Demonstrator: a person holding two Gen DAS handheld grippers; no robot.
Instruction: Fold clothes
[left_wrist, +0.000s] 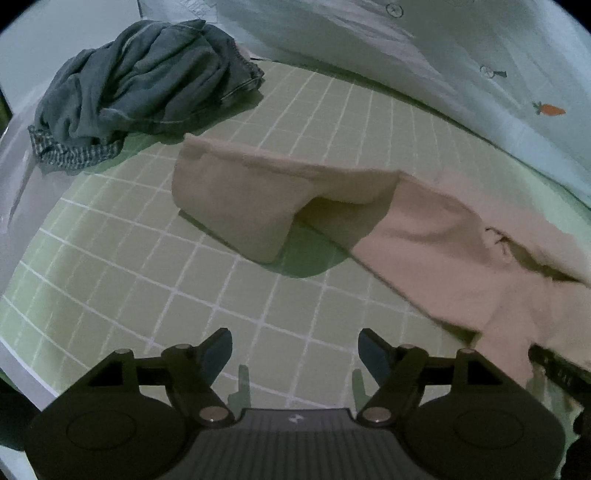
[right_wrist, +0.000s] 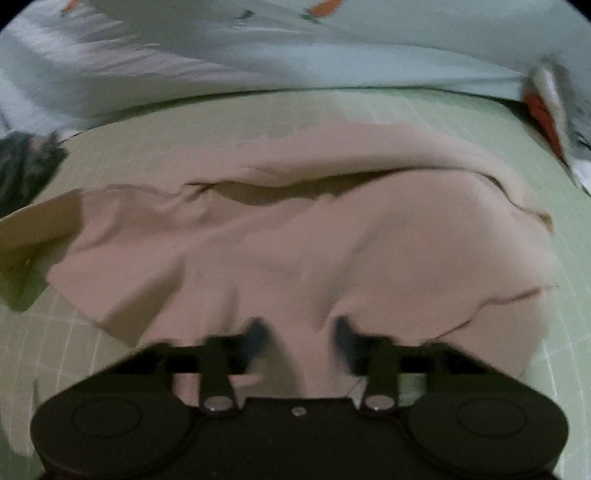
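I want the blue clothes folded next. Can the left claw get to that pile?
Probably yes. The left claw is open and empty, and only bare green mat lies between it and the blue pile. The pink garment sits off to the side.

You were working in a home, most likely a bedroom. Behind your work surface lay a pale bedsheet (left_wrist: 461, 74) printed with small orange carrots (left_wrist: 550, 109), the kind of bedding found on a household bed. In front of it you had a green cutting mat (left_wrist: 295, 302) ruled with a white grid, spread flat as a folding surface. Everyday laundry lay on that mat: a crumpled heap of dark blue-grey clothes (left_wrist: 140, 88) at the far left, and a beige garment (left_wrist: 424, 236) partly folded beside it. The light was dim and indoor.
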